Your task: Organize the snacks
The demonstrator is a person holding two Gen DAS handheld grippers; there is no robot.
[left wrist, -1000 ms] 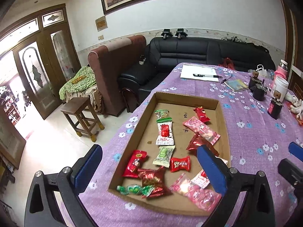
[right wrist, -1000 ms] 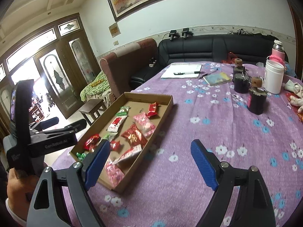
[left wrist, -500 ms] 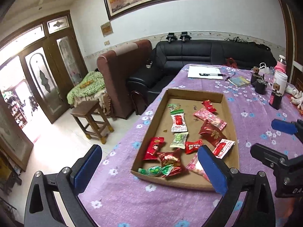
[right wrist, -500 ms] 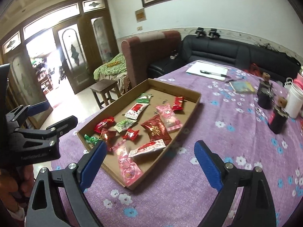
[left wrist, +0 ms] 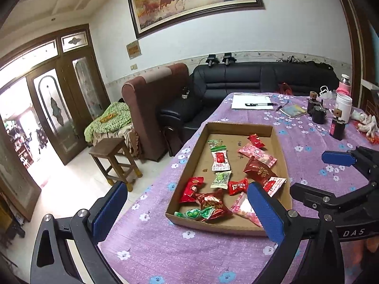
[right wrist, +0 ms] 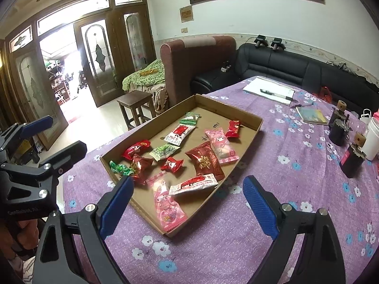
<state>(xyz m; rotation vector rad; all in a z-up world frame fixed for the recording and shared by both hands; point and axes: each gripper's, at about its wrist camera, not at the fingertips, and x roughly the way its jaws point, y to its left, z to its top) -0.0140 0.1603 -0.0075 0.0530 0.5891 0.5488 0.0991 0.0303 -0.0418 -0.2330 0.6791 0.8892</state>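
Tablecloth (right wrist: 272,189), purple with flowers, fills the lower right of both views. Cardboard tray (right wrist: 254,127) sits at frame centre, near the table's left edge. We count roughly a dozen wrapped snacks (right wrist: 206,161) scattered loosely inside it: reds, pinks and greens mixed, several overlapping at the near end. None lies outside the tray. Whether this scatter is meant to be sorted further, we cannot settle from here.

Left gripper (left wrist: 187,209) is spread wide and empty, low in its frame short of the tray's near wall. Right gripper (right wrist: 187,201) is likewise wide and empty, its left finger overlapping the tray's near corner in view.

Risks: wrappers are thin, glossy and flat, so pads may slide off or pinch two overlapping pieces at once. The tray looks light; a finger catching its wall could shove it toward the table edge. The grippers are close together and could collide.
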